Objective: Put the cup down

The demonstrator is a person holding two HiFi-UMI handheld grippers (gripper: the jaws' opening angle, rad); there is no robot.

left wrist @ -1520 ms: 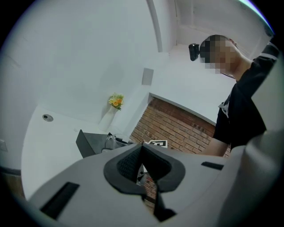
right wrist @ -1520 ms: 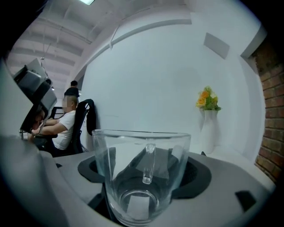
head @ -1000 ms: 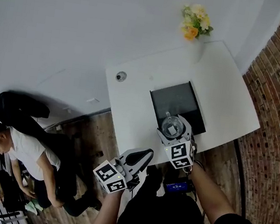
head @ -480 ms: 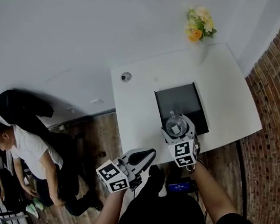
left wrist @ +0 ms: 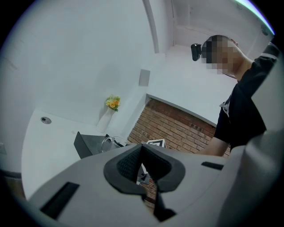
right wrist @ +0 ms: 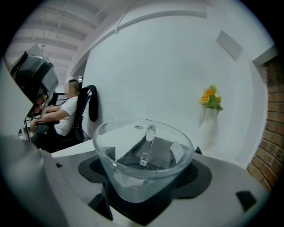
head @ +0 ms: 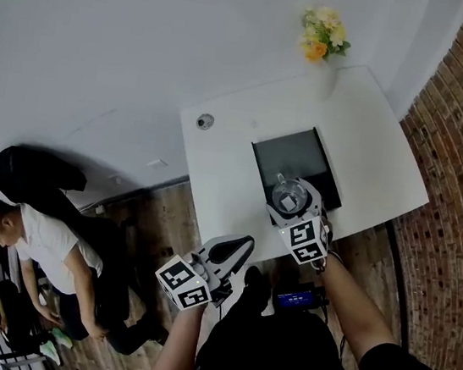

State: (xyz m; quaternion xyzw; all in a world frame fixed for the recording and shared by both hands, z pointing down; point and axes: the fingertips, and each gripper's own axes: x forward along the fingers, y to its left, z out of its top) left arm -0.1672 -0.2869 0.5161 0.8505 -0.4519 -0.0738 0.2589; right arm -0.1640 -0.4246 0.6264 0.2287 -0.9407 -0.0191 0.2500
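Scarcely shifted, cup point(right wrist: 143, 155) clamped in right gripper point(head: 290, 198) jaws over black mat point(head: 291, 156) on white desk point(head: 373, 153) beside brick wall point(head: 458, 212), left gripper point(head: 238, 247) jaws closed.

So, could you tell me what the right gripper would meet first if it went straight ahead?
Probably the white wall behind the table, left of the flower vase; the right gripper, holding the cup, seems to clear the dark tray, though depth is unclear.
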